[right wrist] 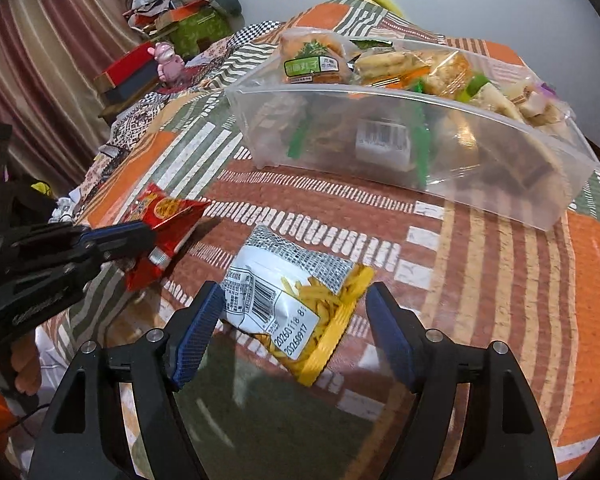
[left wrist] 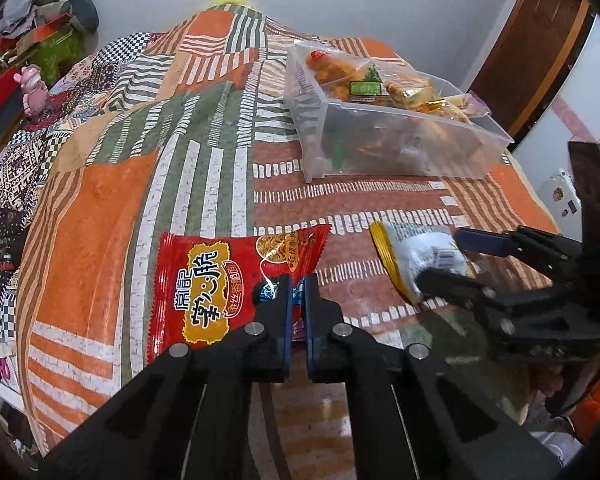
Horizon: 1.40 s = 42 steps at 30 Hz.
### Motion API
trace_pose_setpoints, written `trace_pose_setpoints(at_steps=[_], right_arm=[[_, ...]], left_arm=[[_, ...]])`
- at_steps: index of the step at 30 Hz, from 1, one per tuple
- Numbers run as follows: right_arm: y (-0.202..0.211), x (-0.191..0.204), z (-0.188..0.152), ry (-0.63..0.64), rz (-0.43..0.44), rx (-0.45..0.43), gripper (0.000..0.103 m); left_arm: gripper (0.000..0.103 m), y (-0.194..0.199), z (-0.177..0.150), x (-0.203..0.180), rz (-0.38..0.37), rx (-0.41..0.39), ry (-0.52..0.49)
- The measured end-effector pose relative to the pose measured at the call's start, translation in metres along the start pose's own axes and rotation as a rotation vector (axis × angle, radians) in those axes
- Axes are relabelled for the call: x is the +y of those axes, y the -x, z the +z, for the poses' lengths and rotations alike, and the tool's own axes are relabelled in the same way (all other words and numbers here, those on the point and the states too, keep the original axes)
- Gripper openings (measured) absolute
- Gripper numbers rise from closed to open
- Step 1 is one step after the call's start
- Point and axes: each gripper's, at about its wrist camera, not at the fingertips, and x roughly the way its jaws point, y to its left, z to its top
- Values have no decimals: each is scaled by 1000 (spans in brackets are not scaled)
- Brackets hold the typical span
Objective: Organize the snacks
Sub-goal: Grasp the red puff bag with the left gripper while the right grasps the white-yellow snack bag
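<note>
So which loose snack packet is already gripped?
The red packet: the left gripper is shut on its edge. The white-and-yellow packet just lies between the right gripper's open jaws.

I see a red snack packet (left wrist: 236, 280) with a yellow label and dark lettering. The other packet (right wrist: 300, 300) is white with a grey chequered end, a yellow edge and a black barcode. Under them, the bedspread (left wrist: 100, 216) is a patchwork of orange, green and brown stripes with white dashes. The bin (right wrist: 500, 160) is clear plastic. Both grippers are black with blue pads (right wrist: 196, 332).
</note>
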Motion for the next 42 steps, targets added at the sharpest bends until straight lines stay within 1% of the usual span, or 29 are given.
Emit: trace_pose_setpoints(at_steps=[1,3,4,5,6,7,9,10,11,14,15,16,17,18,19,21,22,24,26,28,30,32,34,37,38,40,42], right_arm=[[0,0,1,0,2,-4,57],[2,-2,2,-4,16,-4,51],[3,-2,2,-6,17,-9,46],[5,-2,2,-4,16,-15,40],[7,-2,1,-1,12,-22,35],[8,-2,1,4,5,-23,21],[13,-4,1,-5,16,-33,12],[14,-4,1,-9,14,-38,8],[16,-5,2,-9,9,-46,6],[23,-7,1,-10,-7,-58,6],[25,-8,1,-12,-13,-64,6],[27,-10,0,-13,-20,-70,6],[30,-11,0,-16,-27,-77,6],[31,-13,0,-17,-30,-81,6],[34,-15,0,-22,-27,-81,6],[35,-17,1,-34,-4,-70,7],[35,-19,2,-48,4,-70,7],[33,-19,4,-56,7,-60,17],[29,-19,5,-70,14,-53,49],[25,-15,5,-75,10,-57,61],[20,-10,7,-62,6,-44,65],[13,-5,9,-50,3,-30,70],[6,-1,10,-35,-6,-16,72],[-6,2,12,-27,-15,14,73],[-9,2,12,-28,-19,18,74],[-11,4,13,-21,-32,11,76],[-13,7,15,-7,-47,12,76]], left_arm=[[4,1,0,0,0,-4,1],[4,4,1,-1,-9,-11,0],[4,5,1,-2,-11,-14,-1],[4,6,2,-3,-12,-16,-2],[0,8,3,-4,-16,-22,-1],[0,9,3,-6,-19,-25,-3],[0,14,6,-13,-19,-40,-21],[0,17,8,-16,-20,-47,-31],[0,20,10,-21,-18,-58,-49],[1,26,15,-30,4,-76,-92],[3,27,16,-30,23,-77,-92],[14,27,17,-28,37,-73,-83],[22,24,18,-23,36,-59,-66],[44,21,18,-16,25,-44,-40],[59,19,18,-9,22,-36,-13],[67,17,14,6,46,-41,38],[70,16,13,12,59,-37,48],[72,9,8,24,81,-16,67],[75,2,5,33,80,7,86],[78,-4,2,41,73,29,104],[85,-11,0,47,59,44,122],[88,-17,-2,49,38,50,144],[93,-20,0,47,19,51,146],[97,-23,2,41,5,51,118],[98,-25,3,38,-3,51,111],[101,-30,3,33,-16,57,89],[103,-35,2,29,-12,63,69]])
